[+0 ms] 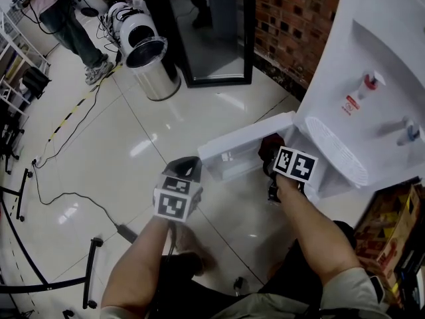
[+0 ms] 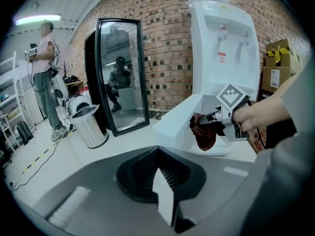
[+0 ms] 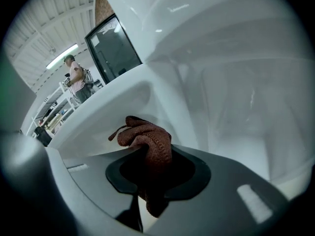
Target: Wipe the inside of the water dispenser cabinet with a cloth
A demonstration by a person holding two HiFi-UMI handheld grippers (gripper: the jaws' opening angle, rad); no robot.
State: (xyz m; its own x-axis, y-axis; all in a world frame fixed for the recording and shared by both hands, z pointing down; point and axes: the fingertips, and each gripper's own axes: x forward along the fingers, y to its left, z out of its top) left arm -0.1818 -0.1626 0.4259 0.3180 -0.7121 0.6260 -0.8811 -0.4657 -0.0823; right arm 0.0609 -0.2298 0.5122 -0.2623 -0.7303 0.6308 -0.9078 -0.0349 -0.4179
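Holding the right gripper point(image 1: 268, 157) at the mouth of the cabinet point(image 3: 236, 102), low in the white dispenser point(image 1: 372, 58). Clenching its jaws on a reddish-brown cloth point(image 3: 147, 139) — bunched knit fabric, sticking out in front of the jaws and hanging a little below them. Bringing the cloth just beside the inner face of the open door point(image 1: 242, 145); not possible to tell whether touching it or not. Seeing white walls of the cabinet right behind the cloth in the right gripper view.

Holding the left gripper point(image 1: 188, 168) apart from the dispenser, above the glossy floor point(image 1: 133, 145), pointing toward the door. Pressing its jaws fully together, grasping nothing.

Seeing on the dispenser front a red tap point(image 1: 370, 84) and a blue tap point(image 1: 410, 133), above a white drip tray point(image 1: 335, 151). Seeing farther back a steel bin point(image 1: 151, 65) with its lid up, a dark-framed glass panel point(image 1: 212, 32) by the brick wall point(image 1: 292, 18), and a person point(image 1: 63, 18) standing at the top left — also a black cable point(image 1: 66, 195) lying across the floor, and a cardboard box point(image 1: 392, 234) at the lower right.
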